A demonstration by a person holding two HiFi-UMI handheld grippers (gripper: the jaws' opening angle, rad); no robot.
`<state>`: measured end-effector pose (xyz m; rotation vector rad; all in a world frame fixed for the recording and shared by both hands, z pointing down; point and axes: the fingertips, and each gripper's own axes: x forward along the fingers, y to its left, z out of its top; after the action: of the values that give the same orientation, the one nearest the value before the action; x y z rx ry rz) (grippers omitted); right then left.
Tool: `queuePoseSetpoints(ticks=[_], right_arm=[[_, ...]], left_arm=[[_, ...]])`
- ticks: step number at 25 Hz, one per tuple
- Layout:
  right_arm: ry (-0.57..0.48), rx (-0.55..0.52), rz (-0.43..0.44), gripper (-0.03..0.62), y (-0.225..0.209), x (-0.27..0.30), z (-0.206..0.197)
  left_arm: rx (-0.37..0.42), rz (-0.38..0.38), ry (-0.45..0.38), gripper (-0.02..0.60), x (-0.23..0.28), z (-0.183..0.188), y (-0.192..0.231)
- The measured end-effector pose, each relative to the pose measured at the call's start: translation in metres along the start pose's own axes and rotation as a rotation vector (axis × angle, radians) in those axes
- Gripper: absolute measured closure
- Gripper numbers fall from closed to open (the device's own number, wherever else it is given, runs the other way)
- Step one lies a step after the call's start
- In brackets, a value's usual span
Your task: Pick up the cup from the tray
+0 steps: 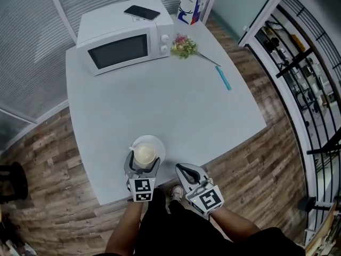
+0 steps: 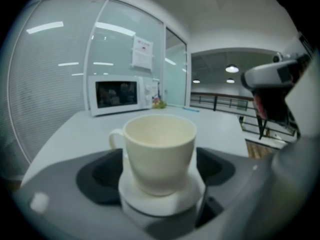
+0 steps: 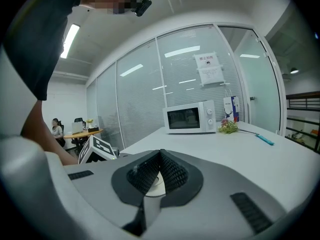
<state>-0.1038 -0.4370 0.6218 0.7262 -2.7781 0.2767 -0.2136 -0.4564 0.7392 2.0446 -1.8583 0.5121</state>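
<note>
A cream cup [image 1: 144, 153] stands upright on a white saucer [image 1: 158, 143] near the front edge of the grey table [image 1: 160, 100]. My left gripper [image 1: 144, 159] reaches around it from the near side, open wide. In the left gripper view the cup [image 2: 160, 146] fills the middle on its saucer [image 2: 161, 198], handle to the left, and a narrow gap shows between it and each dark pad [image 2: 100, 176]. My right gripper [image 1: 181, 169] sits just right of the saucer at the table edge, shut, its ribbed pads [image 3: 170, 173] pressed together with nothing between them.
A white microwave [image 1: 120, 47] with a phone [image 1: 141, 12] on top stands at the table's far left. A small bunch of flowers [image 1: 184, 46], a blue-and-white carton [image 1: 191, 4] and a blue pen [image 1: 224, 79] lie toward the far right. Wood floor surrounds the table.
</note>
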Motion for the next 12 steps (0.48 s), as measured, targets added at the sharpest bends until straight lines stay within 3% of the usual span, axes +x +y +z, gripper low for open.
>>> queuePoseSetpoints(ticks=[7, 12], right_arm=[[0.006, 0.011, -0.017, 0.589, -0.006, 0.004, -0.003], [0.010, 0.012, -0.024, 0.589, -0.011, 0.007, -0.003]], left_arm=[[0.043, 0.010, -0.012, 0.150, 0.012, 0.004, 0.003], [0.031, 0.008, -0.016, 0.155, 0.012, 0.006, 0.005]])
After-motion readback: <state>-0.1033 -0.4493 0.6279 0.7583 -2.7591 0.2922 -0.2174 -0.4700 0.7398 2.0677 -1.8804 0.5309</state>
